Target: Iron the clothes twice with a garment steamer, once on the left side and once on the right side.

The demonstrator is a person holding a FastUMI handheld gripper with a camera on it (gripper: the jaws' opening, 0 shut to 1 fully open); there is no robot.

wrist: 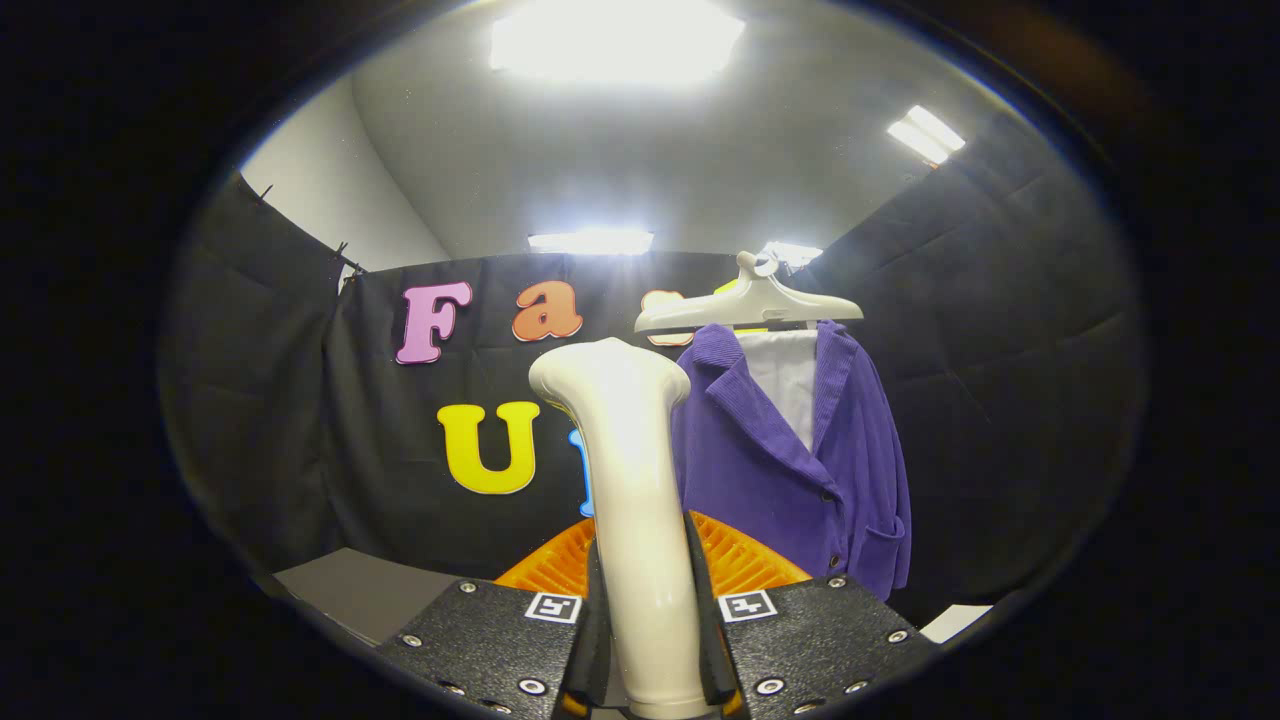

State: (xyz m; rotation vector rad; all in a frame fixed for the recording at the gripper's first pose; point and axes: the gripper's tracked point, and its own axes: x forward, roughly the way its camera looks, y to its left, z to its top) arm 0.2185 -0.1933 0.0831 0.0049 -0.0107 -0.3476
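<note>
A cream-white garment steamer [630,470] stands upright between my fingers, its wide head at the top. My gripper [648,640] is shut on the steamer's handle, both fingers pressing its sides. Beyond the steamer and to its right, a purple jacket [810,470] with a white lining hangs on a pale plastic hanger [750,305]. The steamer's head sits level with the jacket's left collar, and I cannot tell if they touch. The steamer hides part of the jacket's left edge.
An orange ribbed object [740,560] sits just behind my fingers, low down. A grey table surface [360,590] lies at the lower left, and a white patch [955,620] shows at the lower right. Black cloth walls close the booth all round.
</note>
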